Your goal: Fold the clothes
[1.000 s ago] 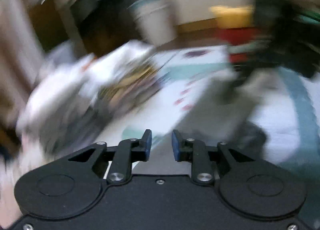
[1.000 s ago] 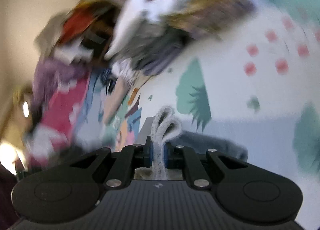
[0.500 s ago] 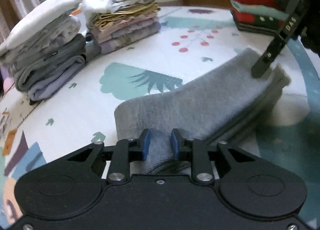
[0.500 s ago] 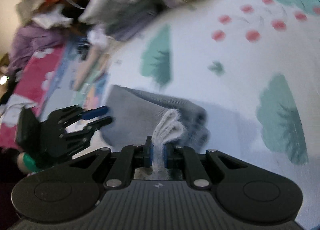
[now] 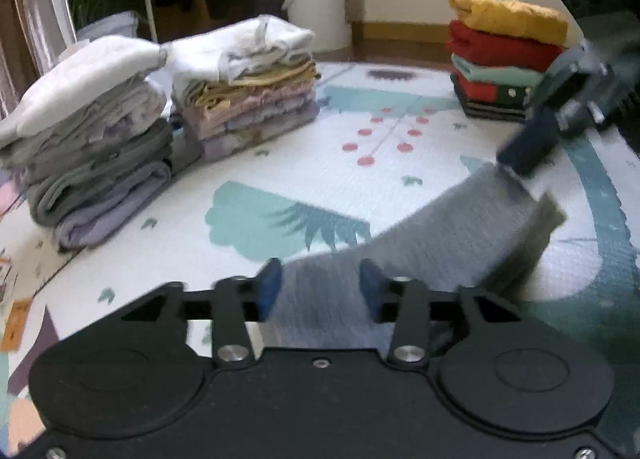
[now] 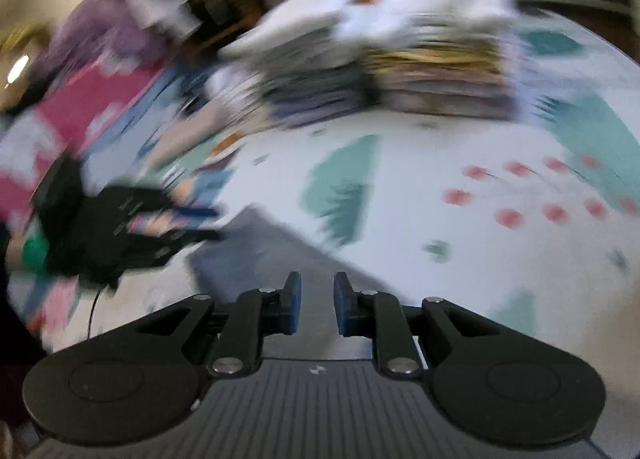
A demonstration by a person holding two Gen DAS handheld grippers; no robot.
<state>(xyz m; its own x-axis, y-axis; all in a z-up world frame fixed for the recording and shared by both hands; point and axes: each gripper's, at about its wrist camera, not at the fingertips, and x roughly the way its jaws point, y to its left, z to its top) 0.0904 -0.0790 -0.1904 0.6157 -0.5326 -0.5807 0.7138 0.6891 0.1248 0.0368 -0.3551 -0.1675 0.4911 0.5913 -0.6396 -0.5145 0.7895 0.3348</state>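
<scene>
Grey knitted folded garment (image 5: pixel 420 255) lies flat on the white tree-printed play mat (image 5: pixel 312 171), its near end between the spread fingers of the left gripper (image 5: pixel 318 295). Right gripper (image 6: pixel 316 305), fingers parted and empty, sits over the garment's far end. Three stacks of folded clothes (image 5: pixel 244 87) stand beyond the fingertips.

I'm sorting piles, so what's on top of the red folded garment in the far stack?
A mustard-yellow folded garment tops the red folded garment. The stack's right end is hidden behind the right hand-held gripper.

Right-wrist view motion-blurred, folded stacks (image 6: pixel 384 59) smeared, grey garment (image 5: pixel 432 235) near end hidden
</scene>
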